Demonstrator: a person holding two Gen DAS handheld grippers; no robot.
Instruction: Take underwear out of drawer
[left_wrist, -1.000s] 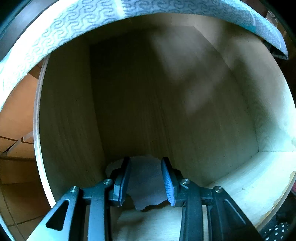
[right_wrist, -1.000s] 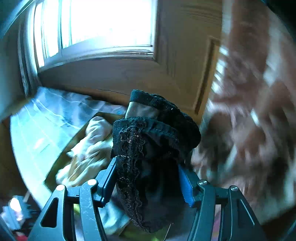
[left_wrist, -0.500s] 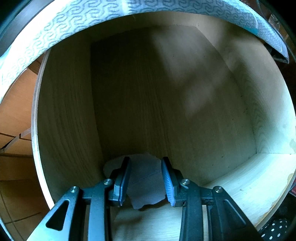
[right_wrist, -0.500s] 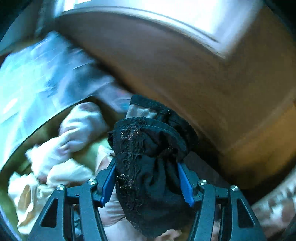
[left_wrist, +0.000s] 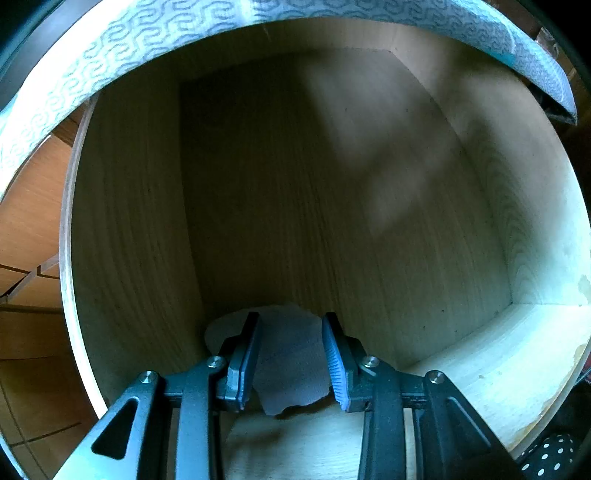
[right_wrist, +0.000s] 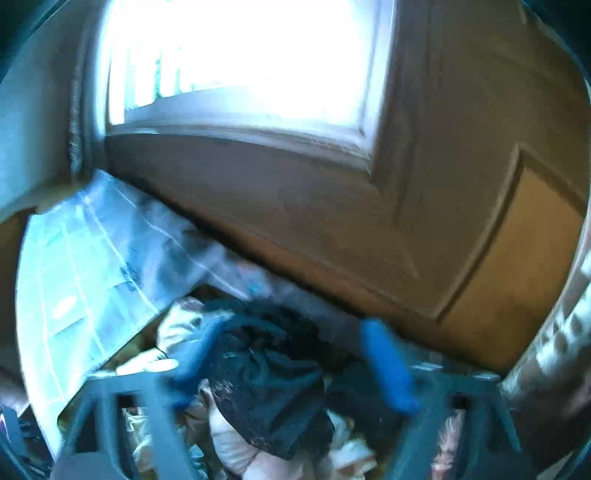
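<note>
**Step in hand:** set-down of one removed item. The black underwear (right_wrist: 269, 398) is outside the drawer. It lies at 6 o'clock in the right wrist view, on a pile of light garments (right_wrist: 173, 317) beside a clear plastic sheet (right_wrist: 92, 277).

**Right tongs (right_wrist: 291, 332):** the jaws are closing. The black underwear shows between them, but the pad at 3 o'clock stands apart from it, so the item reads as released. The view is smeared. The hand slopes downward toward the pile.

**Left tongs (left_wrist: 290, 325):** they point steeply down into the drawer (left_wrist: 406, 221), whose wooden bottom is otherwise bare. A grey cloth (left_wrist: 291, 365) sits between the pads at 6 o'clock. Its edge runs behind the 9 o'clock finger. Whether the pads clench it cannot be told.

**Next move (judgement):** confirm the grip on the grey cloth, then lift it straight up over the drawer wall. Return the right hand to the drawer only if another item remains.
</note>
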